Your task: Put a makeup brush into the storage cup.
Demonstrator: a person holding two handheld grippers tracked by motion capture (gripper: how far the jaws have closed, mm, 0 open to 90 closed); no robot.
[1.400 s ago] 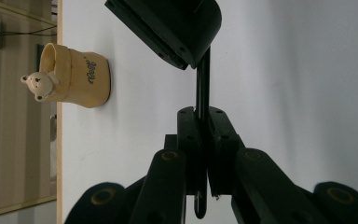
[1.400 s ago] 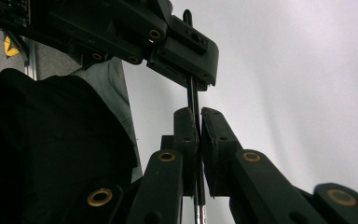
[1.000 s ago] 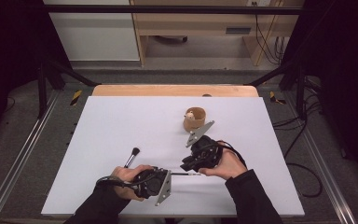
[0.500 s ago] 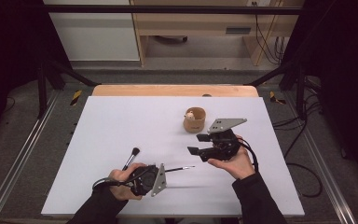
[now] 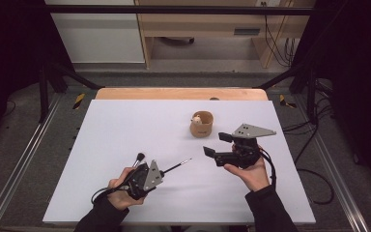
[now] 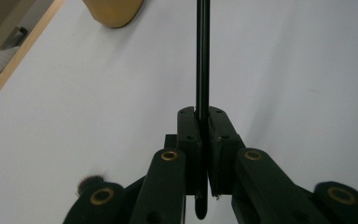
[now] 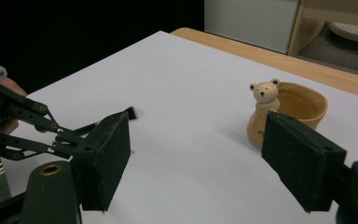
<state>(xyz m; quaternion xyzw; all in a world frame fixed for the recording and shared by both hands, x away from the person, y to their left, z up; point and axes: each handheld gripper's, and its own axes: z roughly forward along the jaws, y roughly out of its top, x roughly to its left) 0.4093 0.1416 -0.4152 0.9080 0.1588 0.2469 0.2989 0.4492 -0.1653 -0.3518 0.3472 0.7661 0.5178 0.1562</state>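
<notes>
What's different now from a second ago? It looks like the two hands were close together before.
The right gripper has let go of the thin black brush it was meeting, drawn away to the right toward the bear cup, and now stands open. The left gripper has stayed shut on the brush and shifted slightly left and toward the person. The cup and the white table have not moved.

wooden shelving [image 5: 207, 29] beyond white table [image 5: 125, 125]
</notes>
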